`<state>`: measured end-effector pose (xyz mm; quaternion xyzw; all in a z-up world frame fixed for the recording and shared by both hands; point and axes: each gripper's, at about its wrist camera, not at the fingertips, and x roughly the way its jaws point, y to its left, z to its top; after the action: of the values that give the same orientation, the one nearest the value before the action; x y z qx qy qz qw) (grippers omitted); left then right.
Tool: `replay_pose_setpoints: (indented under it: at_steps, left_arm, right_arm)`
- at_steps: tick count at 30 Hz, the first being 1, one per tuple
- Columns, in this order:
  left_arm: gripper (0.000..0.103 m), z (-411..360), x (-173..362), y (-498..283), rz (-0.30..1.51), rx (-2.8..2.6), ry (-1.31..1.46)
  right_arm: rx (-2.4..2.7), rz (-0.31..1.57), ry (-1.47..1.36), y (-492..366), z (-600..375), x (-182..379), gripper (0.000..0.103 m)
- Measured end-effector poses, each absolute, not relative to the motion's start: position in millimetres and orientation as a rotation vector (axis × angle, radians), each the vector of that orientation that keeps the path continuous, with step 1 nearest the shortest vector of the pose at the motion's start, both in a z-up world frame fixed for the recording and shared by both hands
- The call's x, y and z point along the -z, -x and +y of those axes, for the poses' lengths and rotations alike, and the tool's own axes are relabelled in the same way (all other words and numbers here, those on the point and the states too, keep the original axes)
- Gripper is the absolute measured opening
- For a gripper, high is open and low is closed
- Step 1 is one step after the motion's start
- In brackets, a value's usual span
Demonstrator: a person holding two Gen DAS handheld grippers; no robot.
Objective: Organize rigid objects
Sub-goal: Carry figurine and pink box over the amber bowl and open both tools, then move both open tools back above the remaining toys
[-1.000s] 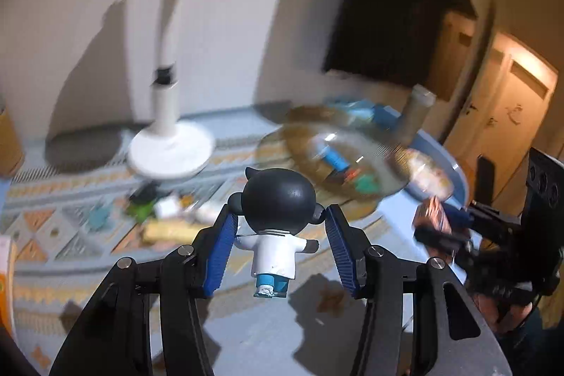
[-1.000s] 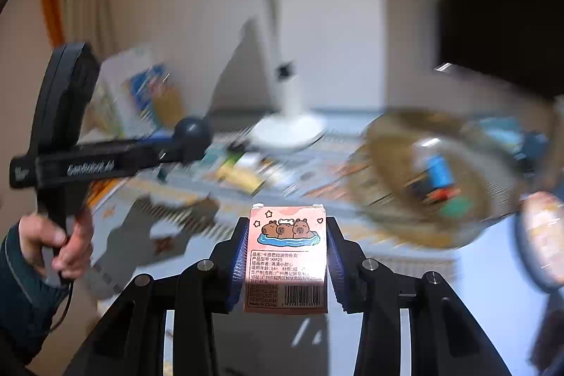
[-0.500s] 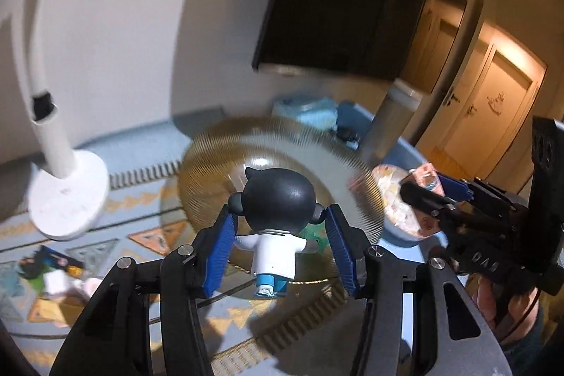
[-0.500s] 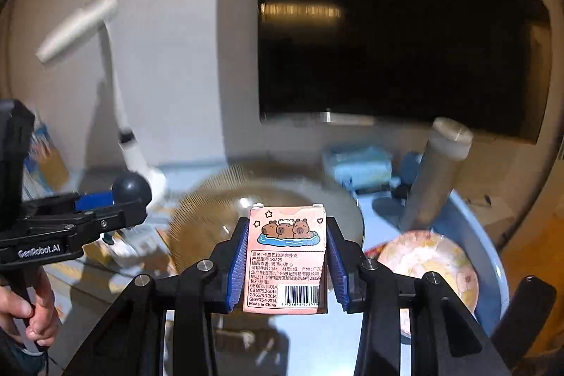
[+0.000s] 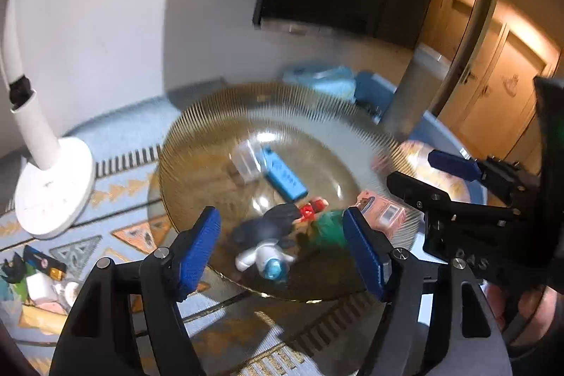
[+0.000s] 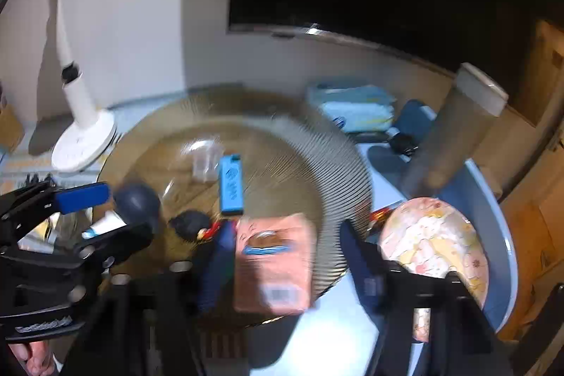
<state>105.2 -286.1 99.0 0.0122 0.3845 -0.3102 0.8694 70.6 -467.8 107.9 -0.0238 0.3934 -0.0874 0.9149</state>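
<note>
My left gripper (image 5: 282, 249) is open over the near rim of a big amber glass plate (image 5: 197, 125). A dark-headed figurine in white (image 5: 264, 245) lies loose on the plate between the fingers. My right gripper (image 6: 282, 256) is open too, and a pink capybara carton (image 6: 273, 266) sits loose between its spread fingers above the plate (image 6: 317, 157). The carton also shows in the left wrist view (image 5: 380, 210) at the plate's right edge. A blue block (image 5: 283, 177), a clear cup (image 5: 246, 161) and small red and green pieces (image 5: 313, 210) lie in the plate.
A white lamp base (image 5: 53, 185) stands left of the plate on a patterned mat. Several small items (image 5: 35, 281) lie at the far left. A floral plate (image 6: 433, 238) sits in a blue tray (image 6: 504, 235) on the right, with a tall cylinder (image 6: 454, 125) and blue cloths (image 6: 356, 104) behind.
Both grippers moved down over the amber plate and opened. The figurine dropped from my left gripper onto the plate; the pink carton came free of my right gripper's fingers.
</note>
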Motion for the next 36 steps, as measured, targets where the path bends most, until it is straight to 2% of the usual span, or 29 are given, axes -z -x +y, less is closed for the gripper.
replay_pose_setpoints:
  at_steps: [16, 18, 19, 21, 23, 27, 29, 36]
  left_arm:
    - [0.07, -180.0, -178.9, -41.9, 0.625, 0.578, 0.053]
    - [0.077, -161.9, -186.1, -32.1, 0.605, 0.563, 0.067]
    - [0.086, -152.5, -188.9, -27.2, 0.596, 0.552, 0.077]
    - [0.088, -128.7, -193.2, -16.5, 0.564, 0.521, 0.1]
    - [0.088, -111.0, -194.0, -10.7, 0.555, 0.495, 0.112]
    - [0.09, -64.3, -183.5, 0.6, 0.558, 0.422, 0.162]
    - [0.094, -45.8, -172.4, 4.1, 0.565, 0.38, 0.176]
    - [0.094, 13.5, -85.6, -3.3, 0.696, 0.204, 0.192]
  right_arm:
    - [0.147, 0.664, 0.012, -15.9, -428.5, -174.6, 0.063]
    - [0.12, 0.642, 0.027, -6.4, -411.0, -182.4, 0.067]
    - [0.113, 0.637, 0.032, -3.8, -405.1, -183.2, 0.076]
    - [0.077, 0.623, 0.041, 3.4, -385.2, -185.6, 0.082]
    - [0.027, 0.618, 0.048, 8.5, -366.8, -185.2, 0.082]
    - [-0.076, 0.626, 0.046, 17.7, -327.9, -175.1, 0.082]
    - [-0.135, 0.643, 0.039, 20.2, -308.2, -164.2, 0.083]
    - [-0.251, 0.739, 0.032, 14.8, -256.0, -99.7, 0.083]
